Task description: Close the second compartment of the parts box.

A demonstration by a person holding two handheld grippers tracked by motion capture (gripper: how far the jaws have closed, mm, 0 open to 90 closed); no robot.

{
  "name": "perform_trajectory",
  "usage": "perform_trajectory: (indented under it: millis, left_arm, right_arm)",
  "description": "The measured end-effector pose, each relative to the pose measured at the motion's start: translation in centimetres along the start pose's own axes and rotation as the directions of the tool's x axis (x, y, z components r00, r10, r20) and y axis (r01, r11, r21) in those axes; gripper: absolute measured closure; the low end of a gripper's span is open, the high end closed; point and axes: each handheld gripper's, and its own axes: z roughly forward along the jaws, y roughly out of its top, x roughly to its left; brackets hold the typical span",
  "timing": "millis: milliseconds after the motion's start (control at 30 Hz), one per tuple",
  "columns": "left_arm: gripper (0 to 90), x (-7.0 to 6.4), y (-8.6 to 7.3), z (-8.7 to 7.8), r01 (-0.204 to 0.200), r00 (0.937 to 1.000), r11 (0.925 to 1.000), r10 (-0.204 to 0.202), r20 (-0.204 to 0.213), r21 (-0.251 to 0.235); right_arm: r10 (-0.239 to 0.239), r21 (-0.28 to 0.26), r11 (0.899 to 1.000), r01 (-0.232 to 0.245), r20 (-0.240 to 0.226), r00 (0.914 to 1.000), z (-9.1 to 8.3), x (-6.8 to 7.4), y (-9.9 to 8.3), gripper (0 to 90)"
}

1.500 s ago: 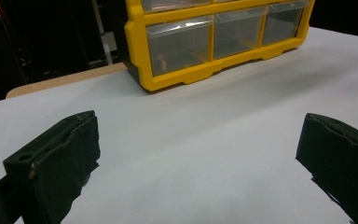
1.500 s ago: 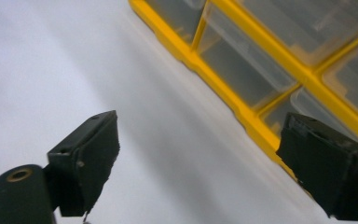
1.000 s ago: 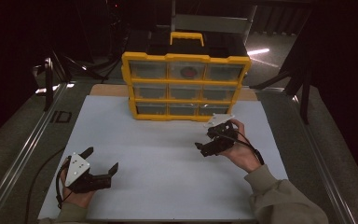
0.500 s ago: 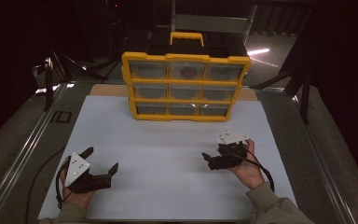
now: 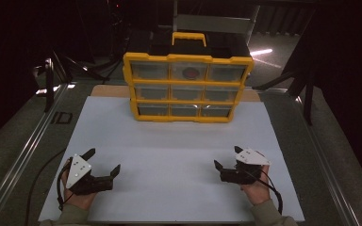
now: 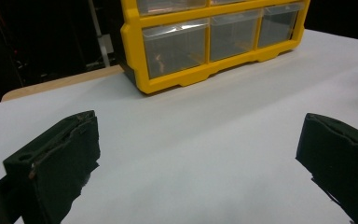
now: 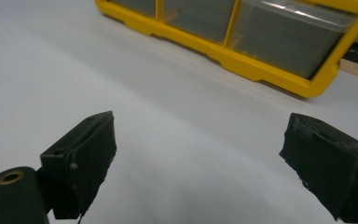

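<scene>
Yellow drawer cabinet (image 5: 187, 87) bears no readable label; left gripper (image 5: 104, 163) and right gripper (image 5: 226, 157) jaws wide.

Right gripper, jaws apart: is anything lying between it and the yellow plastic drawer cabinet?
Nothing. In the high view the white table sheet is bare between the right gripper and the yellow plastic drawer cabinet; the right gripper view agrees.
</scene>
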Motion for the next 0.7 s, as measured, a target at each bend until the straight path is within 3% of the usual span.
perform_trajectory:
  millis: [233,467,567,700]
  left_arm:
    - [0.0,-0.1,0.1,-0.1,0.002,0.9999,0.9999,-0.001,0.015,-0.016]
    - [0.0,0.0,0.2,-0.1,0.002,0.9997,0.9997,-0.001,0.025,-0.024]
    - [0.0,0.0,0.2,-0.1,0.001,0.9997,0.9997,-0.001,0.025,-0.023]
    - [0.0,-0.1,0.2,0.1,0.003,0.9997,0.9998,-0.003,0.026,-0.017]
  right_arm:
    - [0.069,-0.089,0.994,-0.069,-0.01,0.9976,-1.5,-0.7,-2.0,9.6]
    - [0.037,-0.152,0.988,-0.034,0.018,0.9991,-2.4,-0.7,-2.7,9.6]
    - [0.052,-0.185,0.982,-0.049,0.01,0.9986,-2.9,-0.9,-3.0,9.6]
    - [0.064,-0.188,0.98,-0.06,0.015,0.9978,-3.1,-1.1,-3.2,9.6]
